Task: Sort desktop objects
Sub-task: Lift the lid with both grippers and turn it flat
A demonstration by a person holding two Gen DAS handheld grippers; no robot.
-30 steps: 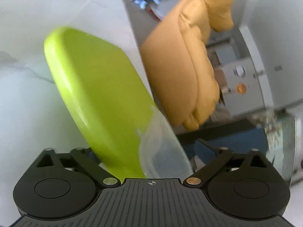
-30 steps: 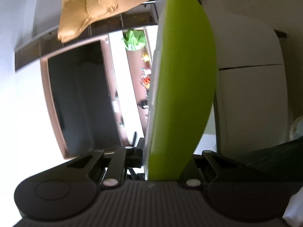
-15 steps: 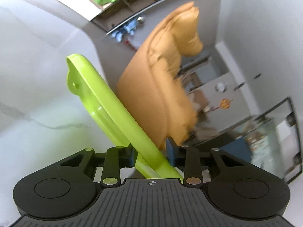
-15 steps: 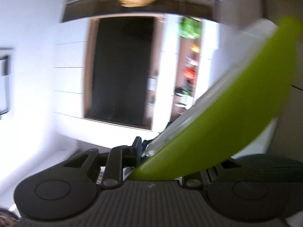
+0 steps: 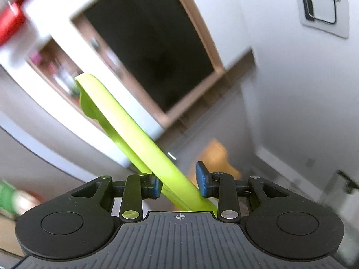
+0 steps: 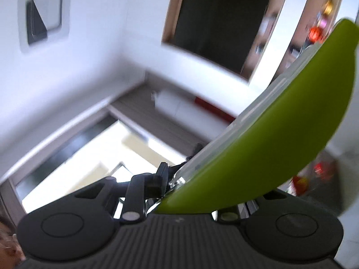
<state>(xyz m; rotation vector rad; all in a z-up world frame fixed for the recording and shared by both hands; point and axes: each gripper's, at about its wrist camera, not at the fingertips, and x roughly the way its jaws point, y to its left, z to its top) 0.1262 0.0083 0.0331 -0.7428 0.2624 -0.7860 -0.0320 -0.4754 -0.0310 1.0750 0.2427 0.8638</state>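
Both grippers are lifted, cameras facing the room walls; motion blur in both views.

Left gripper (image 5: 178,183): closed on a lime-green lid (image 5: 125,132), seen edge-on. The lid runs from between the blue fingertips (image 5: 202,182) up and away to the left, tilted, its far end bearing a small tab. The left pad presses its underside; the right pad sits just at its upper face near the base. Nothing else is between the fingers.

Right gripper (image 6: 190,183): clamped on a lime-green case (image 6: 280,145) with a clear, whitish layer along its upper-left edge. The case leans up and to the right from the fingers and covers the right finger completely; only the left finger (image 6: 161,177) shows, pressed against the clear edge. Its jaws eased slightly apart within the last second, with the case between them throughout.

Whether the two green pieces are joined or apart cannot be told from either view.

Background beyond the left gripper: a dark panel in a wooden frame (image 5: 152,38), white wall, blurred orange shape (image 5: 215,157) low behind the fingers. Beyond the right gripper: the same dark panel (image 6: 219,15), a bright window (image 6: 94,157) lower left, and a shelf with blurred colourful items (image 6: 318,29) at upper right.
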